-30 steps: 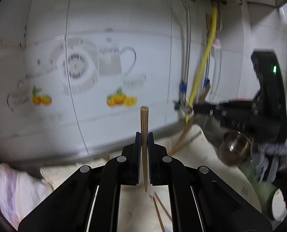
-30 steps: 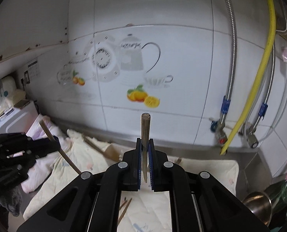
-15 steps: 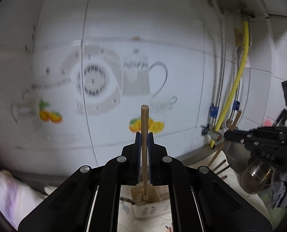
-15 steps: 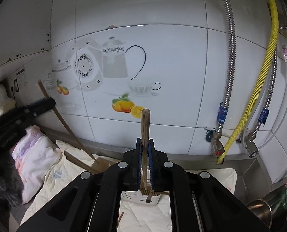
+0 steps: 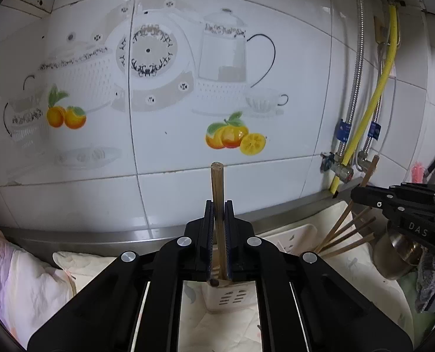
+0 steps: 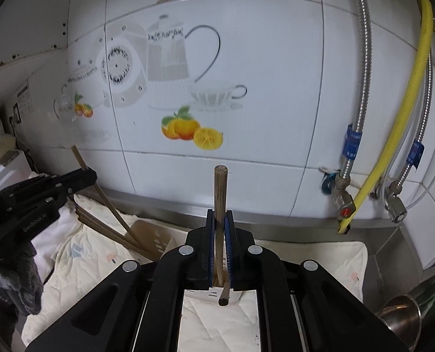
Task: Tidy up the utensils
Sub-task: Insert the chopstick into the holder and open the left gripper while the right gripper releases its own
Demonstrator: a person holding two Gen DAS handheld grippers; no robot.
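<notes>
Both grippers, left gripper [image 5: 217, 231] and right gripper [image 6: 219, 234], each pinching an upright chopstick [image 5: 217, 193], are hovering above the holder [image 5: 232, 296], where vertical alignment matters before release.

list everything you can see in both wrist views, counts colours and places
chopsticks: several, brown wood, standing tilted in the holder; one more in each gripper
utensil holder: one, cream plastic with slots, on the cloth
quilted cloth: one, cream, covering the counter
steel cup: one, silver, right of the holder
yellow hose: one, on the tiled wall
braided metal hoses: at least two, silver, beside it
wall tiles: white, with teapot and orange prints
left gripper: black, shut on a chopstick
right gripper: black, shut on a chopstick
</notes>
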